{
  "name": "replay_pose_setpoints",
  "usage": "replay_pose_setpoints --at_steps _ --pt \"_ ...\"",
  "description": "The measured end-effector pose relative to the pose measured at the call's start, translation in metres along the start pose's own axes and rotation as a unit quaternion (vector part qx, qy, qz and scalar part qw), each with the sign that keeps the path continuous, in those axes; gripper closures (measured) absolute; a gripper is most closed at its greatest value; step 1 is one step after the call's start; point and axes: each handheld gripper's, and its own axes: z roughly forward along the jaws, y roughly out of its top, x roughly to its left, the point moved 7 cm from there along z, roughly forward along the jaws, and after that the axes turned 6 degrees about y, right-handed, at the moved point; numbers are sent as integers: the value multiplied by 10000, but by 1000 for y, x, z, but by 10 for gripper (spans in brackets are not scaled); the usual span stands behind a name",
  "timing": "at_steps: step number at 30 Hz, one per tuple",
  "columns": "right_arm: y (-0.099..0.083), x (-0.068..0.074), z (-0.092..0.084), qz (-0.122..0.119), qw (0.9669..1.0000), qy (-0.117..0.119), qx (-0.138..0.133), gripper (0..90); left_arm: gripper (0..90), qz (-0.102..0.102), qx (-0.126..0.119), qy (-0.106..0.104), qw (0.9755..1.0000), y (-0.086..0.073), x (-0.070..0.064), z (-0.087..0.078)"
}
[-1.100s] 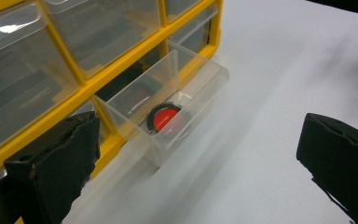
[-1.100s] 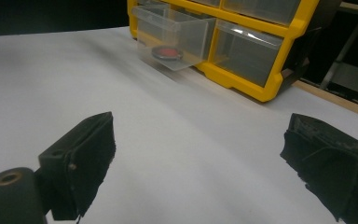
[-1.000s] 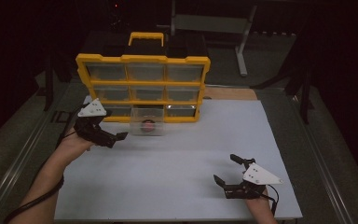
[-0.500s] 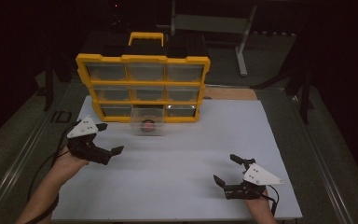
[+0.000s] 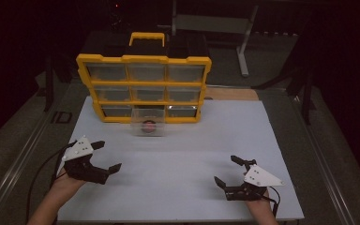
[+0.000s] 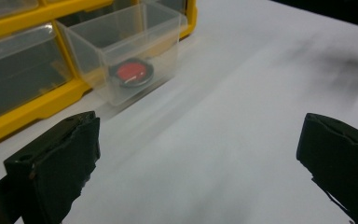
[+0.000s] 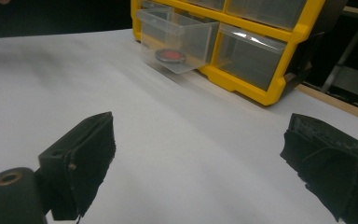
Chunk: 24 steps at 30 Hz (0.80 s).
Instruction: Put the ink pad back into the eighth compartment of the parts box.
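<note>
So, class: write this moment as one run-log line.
left gripper: open, empty | right gripper: open, empty | clear drawer: pulled out of yellow organizer | red-and-black disc: inside drawer

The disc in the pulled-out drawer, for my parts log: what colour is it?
Red disc with a black rim, clearest in the left gripper view.

The desk (image 5: pixel 183 178) carried a white sheet over most of its top. On it, ahead of both grippers, stood a yellow drawer cabinet (image 5: pixel 144 89). Its bottom middle clear drawer (image 5: pixel 148 123) was pulled out over the sheet, well ahead of the left gripper (image 5: pixel 108 155) and to its right, well ahead of the right gripper (image 5: pixel 226 171) and to its left.
</note>
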Motion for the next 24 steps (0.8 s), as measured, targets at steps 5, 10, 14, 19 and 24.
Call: replay_pose_setpoints --at_steps 5,10,14,19,24 --pt "0 0 1 -22 10000 2 23 88 0 -78 -70 99 9999 -14 -6 -4" --pt "-1 0 1 -12 10000 7 33 88 0 -120 -165 259 9995 -26 -12 -6" --pt "-1 1 1 -30 10000 7 46 88 0 -123 -265 328 9990 -32 -18 -7" --pt "-2 0 1 -14 10000 9 57 88 0 -226 -387 389 9982 -38 -25 -7" --pt "-3 2 3 -28 10000 37 79 88 0 -436 -418 452 9971 -48 -28 0"
